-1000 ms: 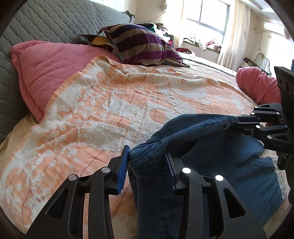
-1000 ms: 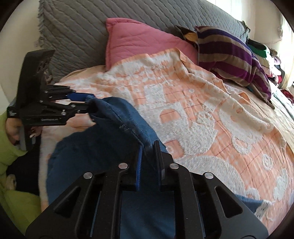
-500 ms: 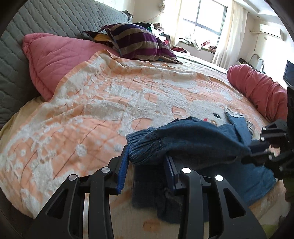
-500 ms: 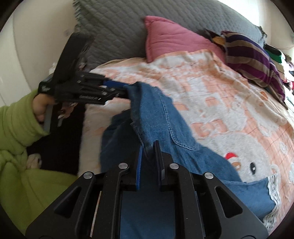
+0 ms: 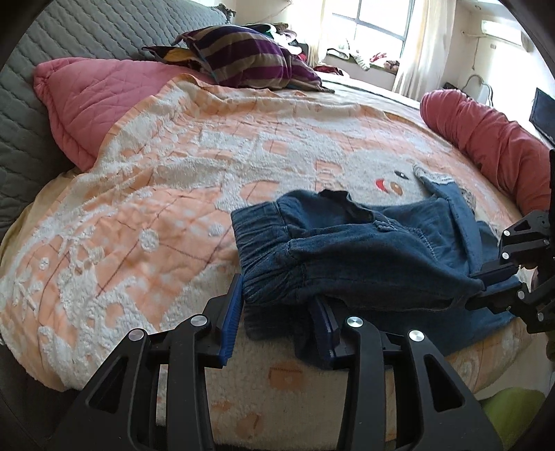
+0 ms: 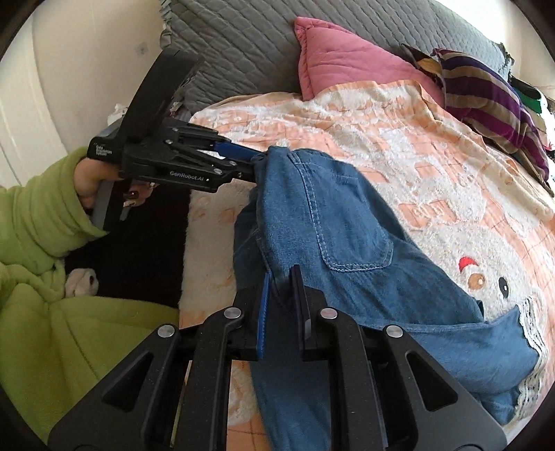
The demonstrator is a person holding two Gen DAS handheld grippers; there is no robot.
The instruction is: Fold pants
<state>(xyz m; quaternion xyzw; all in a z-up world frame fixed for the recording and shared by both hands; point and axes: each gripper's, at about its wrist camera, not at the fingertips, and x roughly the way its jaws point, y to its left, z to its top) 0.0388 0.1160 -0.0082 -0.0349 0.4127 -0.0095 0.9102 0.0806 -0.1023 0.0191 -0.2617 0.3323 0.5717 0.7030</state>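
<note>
Pants: blue denim pants (image 5: 364, 249) lie on the near part of the bed, doubled over on themselves, with the gathered elastic waistband (image 5: 263, 249) lifted off the blanket between the two tools.
Pants, right wrist view only: a stitched back pocket (image 6: 350, 229) faces up, and a white lace trim (image 6: 532, 333) edges the leg hem at lower right.
Pants, left wrist view only: the ruched waistband shows, with a dark lower layer lying on the blanket under it.
Left gripper (image 5: 281, 312): jaws are opening; the bunched waistband sits between the blue pads, touching the left pad; whether it presses on the right pad I cannot tell.
Right gripper (image 6: 279, 298): jaws drawn nearly together, pinching a thin fold of the denim edge.
Cross views: each camera sees the other tool from the side, clamped at the far end of the same raised edge.
Hand (image 6: 88, 180): seen only from the right wrist, gripping the left tool's handle out of a lime green sleeve (image 6: 38, 215).
Blanket (image 5: 173, 180): peach and white, fleecy, with a cartoon face (image 6: 485, 277) just beside the pants.
Further out: pink quilted pillow (image 5: 100, 97), striped pillow (image 5: 249, 59), red bolster (image 5: 485, 135), grey quilted headboard (image 6: 249, 45).
Window (image 5: 381, 17): bright, left wrist view only.
</note>
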